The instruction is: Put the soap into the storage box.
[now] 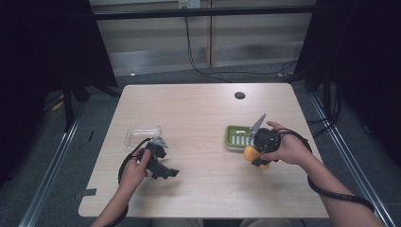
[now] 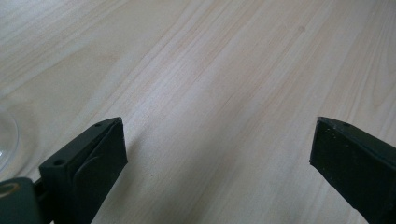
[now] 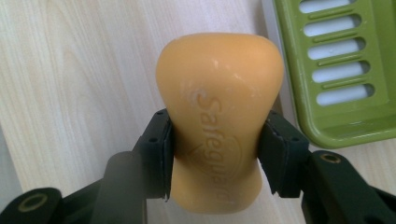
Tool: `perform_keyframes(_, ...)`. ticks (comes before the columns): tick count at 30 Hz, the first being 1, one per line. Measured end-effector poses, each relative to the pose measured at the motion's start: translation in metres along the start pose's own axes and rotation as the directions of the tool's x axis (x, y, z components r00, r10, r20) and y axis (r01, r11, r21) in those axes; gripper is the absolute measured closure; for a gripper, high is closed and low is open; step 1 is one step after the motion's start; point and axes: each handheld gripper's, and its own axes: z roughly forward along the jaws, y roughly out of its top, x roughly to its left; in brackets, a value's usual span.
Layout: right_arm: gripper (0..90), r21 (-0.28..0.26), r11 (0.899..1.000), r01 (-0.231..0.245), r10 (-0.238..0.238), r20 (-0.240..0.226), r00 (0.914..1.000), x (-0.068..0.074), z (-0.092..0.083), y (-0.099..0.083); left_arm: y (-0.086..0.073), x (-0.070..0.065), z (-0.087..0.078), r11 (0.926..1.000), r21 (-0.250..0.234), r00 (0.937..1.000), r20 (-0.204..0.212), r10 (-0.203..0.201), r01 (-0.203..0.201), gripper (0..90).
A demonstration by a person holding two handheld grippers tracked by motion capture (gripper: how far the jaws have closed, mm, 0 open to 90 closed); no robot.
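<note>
One soap (image 3: 219, 121), one green tray (image 1: 235, 136), one clear lid (image 1: 143, 134) and two grippers are counted on one table (image 1: 203, 189).

The soap, an orange bar stamped "Safeguard", is clamped at its waist between the jaws of the right gripper (image 3: 215, 149), which is held by the right hand (image 1: 288, 149). In the high view the bar (image 1: 250, 153) is seen just beside the tray's near left corner, at the tray's edge rather than inside it. In the right gripper view the slotted tray (image 3: 345, 70) is seen to the upper right of the bar, with bare wood to the left.

The left gripper (image 2: 217, 149) is held with its jaws spread wide and nothing between them, over bare wood. In the high view it (image 1: 158, 163) is seen in the left hand (image 1: 135, 170), just in front of the lid.

The table is of pale wood with rounded corners, and a small dark disc (image 1: 239, 95) is set near its far edge. Grey floor, trailing cables and dark drapes at both sides are seen around it.

Wide open wood is left at the middle, along the far side and along the near edge.
</note>
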Motion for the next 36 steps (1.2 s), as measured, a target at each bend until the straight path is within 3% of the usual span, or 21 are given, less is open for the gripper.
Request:
perform_keyframes(10,50.5,0.015,0.999,0.037,-0.037,0.011,0.9992,-0.005,-0.002,0.005,0.0,-0.001,-0.001,0.9998,-0.013,0.9999,-0.001,-0.015,0.015,3.5)
perform_keyframes(36,50.5,0.014,1.0,0.018,-0.019,0.008,0.9998,-0.015,-0.009,0.015,0.0,-0.001,-0.001,0.9999,-0.008,0.9999,-0.002,-0.01,0.01,3.5)
